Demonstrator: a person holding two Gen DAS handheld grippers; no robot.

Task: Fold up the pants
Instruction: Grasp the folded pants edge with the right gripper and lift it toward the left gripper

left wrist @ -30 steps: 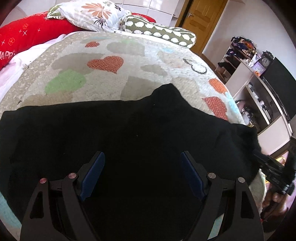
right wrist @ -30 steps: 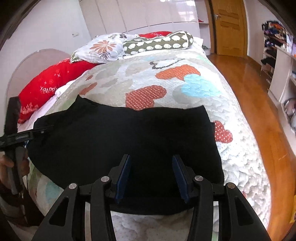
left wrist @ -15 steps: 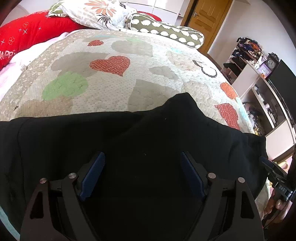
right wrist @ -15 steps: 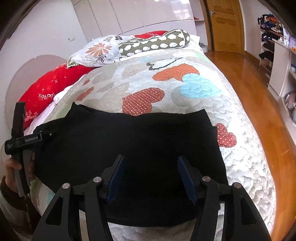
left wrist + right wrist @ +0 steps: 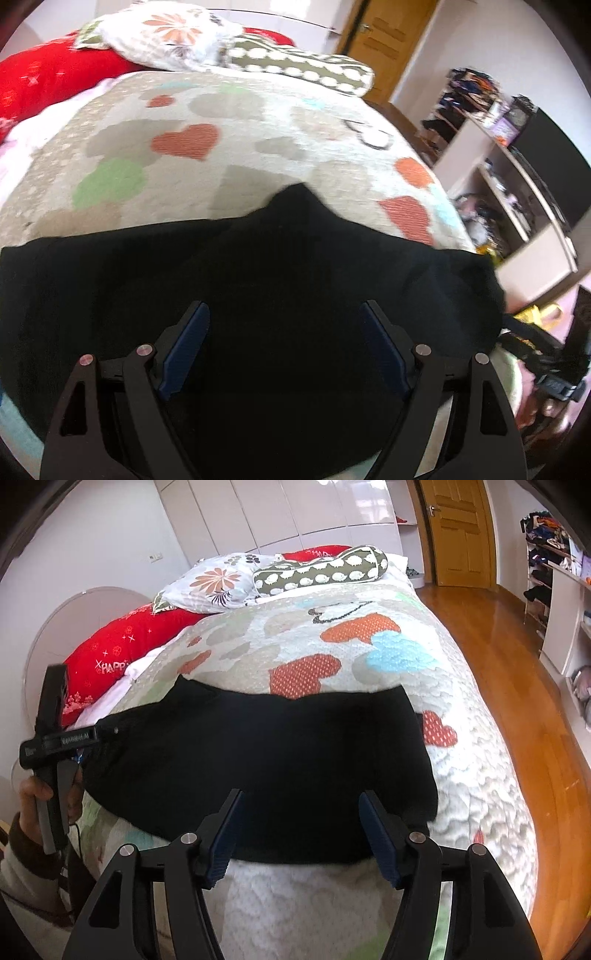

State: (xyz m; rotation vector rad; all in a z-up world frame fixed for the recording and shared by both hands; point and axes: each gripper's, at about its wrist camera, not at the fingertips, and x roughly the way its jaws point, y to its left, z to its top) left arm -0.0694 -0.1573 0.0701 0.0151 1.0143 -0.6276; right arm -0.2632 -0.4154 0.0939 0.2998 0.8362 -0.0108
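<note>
Both grippers empty: right gripper fingers just opened off the black pants; left gripper wide; fold released on bed.

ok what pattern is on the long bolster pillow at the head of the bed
Olive green with white sheep-like blobs; the bolster pillow shows best in the right wrist view.

Both wrist cameras are looking steeply down, close over the bed; both are sharing the black pants, with pillows at twelve o'clock.
</note>
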